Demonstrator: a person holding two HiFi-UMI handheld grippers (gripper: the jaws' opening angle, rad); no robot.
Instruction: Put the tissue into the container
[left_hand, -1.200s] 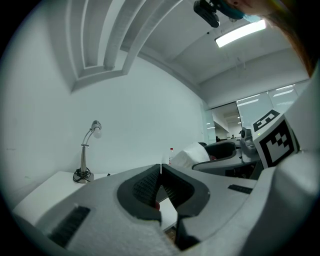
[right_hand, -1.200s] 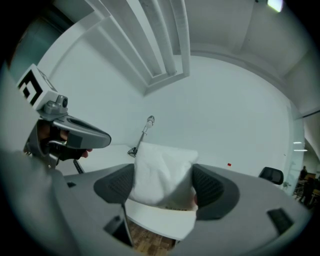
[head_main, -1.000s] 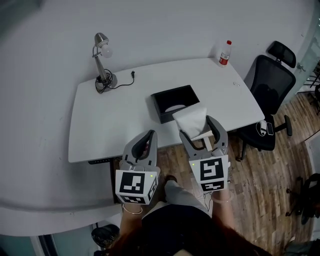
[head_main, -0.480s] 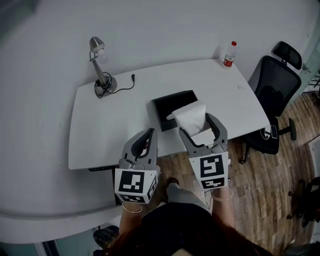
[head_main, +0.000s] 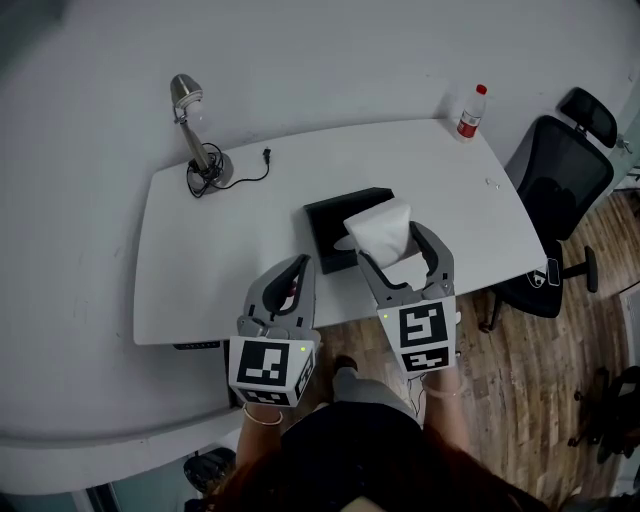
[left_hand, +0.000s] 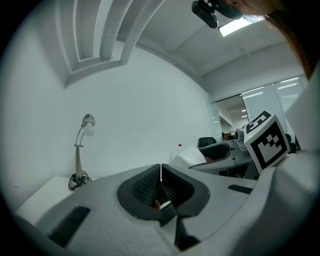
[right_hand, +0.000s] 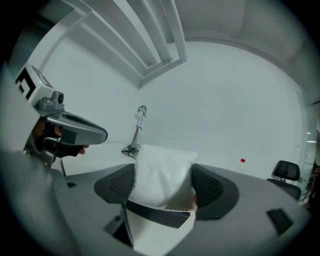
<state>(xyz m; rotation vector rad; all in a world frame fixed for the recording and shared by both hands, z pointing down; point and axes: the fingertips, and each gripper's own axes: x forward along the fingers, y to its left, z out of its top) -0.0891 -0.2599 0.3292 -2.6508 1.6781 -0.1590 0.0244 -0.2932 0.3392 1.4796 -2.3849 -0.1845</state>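
The right gripper (head_main: 396, 247) holds the white tissue pack (head_main: 380, 228) between its jaws, which are spread to the pack's width and press on its sides. In the right gripper view the pack (right_hand: 162, 172) bulges up between the pads. In the head view it sits at frame centre, overlapping the lower right corner of the black open container (head_main: 325, 212) on the white table (head_main: 220, 250). The left gripper (head_main: 299, 268) hangs lower left of centre, its jaws closed together on nothing.

To place the pack well, I judge it should go up and left in the frame until it is squarely over the opening. It should then go down low before the jaws part, since a soft pack let go over the rim could tip out. The desk lamp (head_main: 195, 140) and the bottle (head_main: 470, 110) stand well apart from this path.
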